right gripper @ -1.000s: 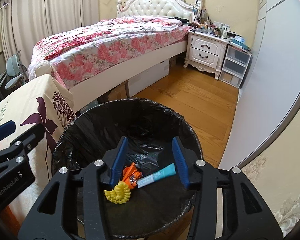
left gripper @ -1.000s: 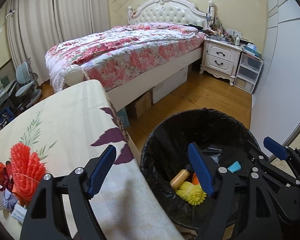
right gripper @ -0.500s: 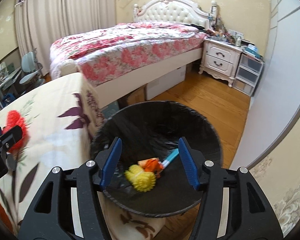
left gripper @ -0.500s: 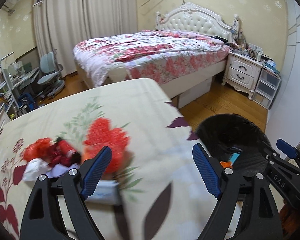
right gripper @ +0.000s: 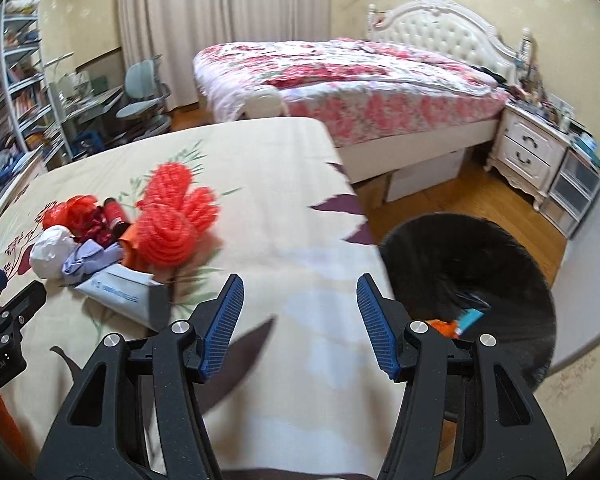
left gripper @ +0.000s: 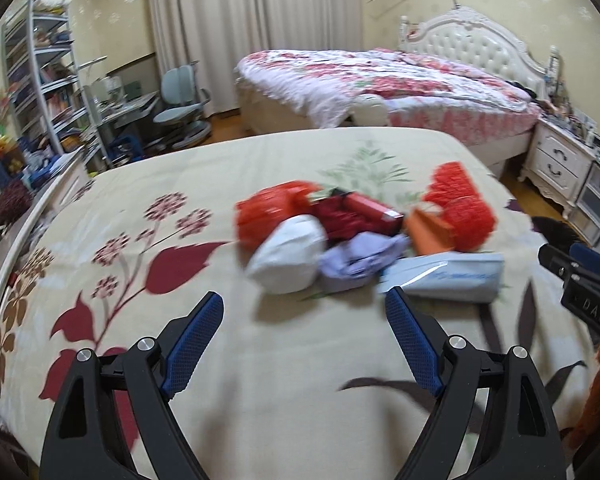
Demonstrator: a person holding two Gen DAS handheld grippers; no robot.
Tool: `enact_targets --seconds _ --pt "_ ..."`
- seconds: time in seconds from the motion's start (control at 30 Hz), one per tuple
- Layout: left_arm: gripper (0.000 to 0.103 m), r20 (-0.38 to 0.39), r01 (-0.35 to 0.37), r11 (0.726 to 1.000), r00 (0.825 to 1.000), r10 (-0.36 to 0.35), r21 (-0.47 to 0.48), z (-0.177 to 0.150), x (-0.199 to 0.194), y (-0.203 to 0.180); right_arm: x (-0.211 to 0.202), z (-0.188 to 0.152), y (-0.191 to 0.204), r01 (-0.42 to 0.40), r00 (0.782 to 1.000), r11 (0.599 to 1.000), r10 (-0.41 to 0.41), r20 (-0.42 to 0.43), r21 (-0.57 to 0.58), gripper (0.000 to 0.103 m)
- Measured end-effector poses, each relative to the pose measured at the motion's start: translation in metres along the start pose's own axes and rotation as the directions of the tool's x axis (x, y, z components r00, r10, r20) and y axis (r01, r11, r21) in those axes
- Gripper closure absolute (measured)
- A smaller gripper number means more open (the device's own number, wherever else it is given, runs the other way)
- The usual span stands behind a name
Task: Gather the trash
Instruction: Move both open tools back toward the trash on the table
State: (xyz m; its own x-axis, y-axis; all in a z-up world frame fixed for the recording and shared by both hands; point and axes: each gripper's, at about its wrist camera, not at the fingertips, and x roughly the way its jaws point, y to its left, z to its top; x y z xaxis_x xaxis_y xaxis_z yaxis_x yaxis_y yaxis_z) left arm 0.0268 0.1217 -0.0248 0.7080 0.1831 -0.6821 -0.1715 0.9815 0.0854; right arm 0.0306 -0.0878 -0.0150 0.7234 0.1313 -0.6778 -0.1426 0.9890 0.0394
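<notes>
A trash pile lies on the cream floral tablecloth point(left gripper: 300, 380): a white crumpled bag point(left gripper: 288, 258), a red plastic bag point(left gripper: 268, 212), a red can point(left gripper: 370, 210), a lilac wad point(left gripper: 360, 258), a white-and-blue pouch point(left gripper: 448, 276), an orange box point(left gripper: 428, 232) and a red foam net point(left gripper: 460, 208). My left gripper point(left gripper: 304, 298) stands open just short of the pile, nothing between its fingers. My right gripper point(right gripper: 300, 280) is open and empty over the table's right edge. Beside it is the black-lined bin point(right gripper: 480, 240), holding a blue tube point(right gripper: 470, 316) and an orange scrap point(right gripper: 440, 326).
A bed with a floral cover point(left gripper: 380, 80) stands beyond the table. A white nightstand point(right gripper: 528, 152) and plastic drawers point(right gripper: 576, 188) line the right wall. A desk chair point(left gripper: 180, 100) and shelves point(left gripper: 40, 80) fill the left side. Wooden floor point(right gripper: 480, 200) surrounds the bin.
Both views have swung left, from over the bin to the table. The trash pile now lies ahead of my left gripper. Both pairs of jaws stand wider than a second ago.
</notes>
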Motion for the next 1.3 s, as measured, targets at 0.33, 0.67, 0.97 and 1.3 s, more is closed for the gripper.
enact_targets --seconds 0.33,0.67,0.97,1.3 --pt "0.020 -0.035 -0.081 0.994 0.996 0.079 -0.068 -0.016 0.006 0.048 0.008 -0.005 0.047 -0.050 0.998 0.995 0.047 -0.038 -0.082 0.045" --pt "0.020 -0.033 -0.115 0.989 0.993 0.113 -0.089 -0.020 0.004 0.067 -0.021 -0.031 0.084 -0.106 0.994 0.980 0.099 -0.052 -0.169 0.045" --pt "0.020 -0.028 -0.164 0.978 0.986 0.162 -0.132 -0.023 -0.003 0.098 -0.041 -0.026 0.083 -0.085 0.996 0.980 0.084 -0.014 -0.179 0.045" --pt "0.020 -0.024 -0.199 0.967 0.980 0.198 -0.160 -0.028 -0.008 0.120 -0.036 -0.012 0.123 -0.194 0.981 0.955 0.192 -0.032 -0.226 0.045"
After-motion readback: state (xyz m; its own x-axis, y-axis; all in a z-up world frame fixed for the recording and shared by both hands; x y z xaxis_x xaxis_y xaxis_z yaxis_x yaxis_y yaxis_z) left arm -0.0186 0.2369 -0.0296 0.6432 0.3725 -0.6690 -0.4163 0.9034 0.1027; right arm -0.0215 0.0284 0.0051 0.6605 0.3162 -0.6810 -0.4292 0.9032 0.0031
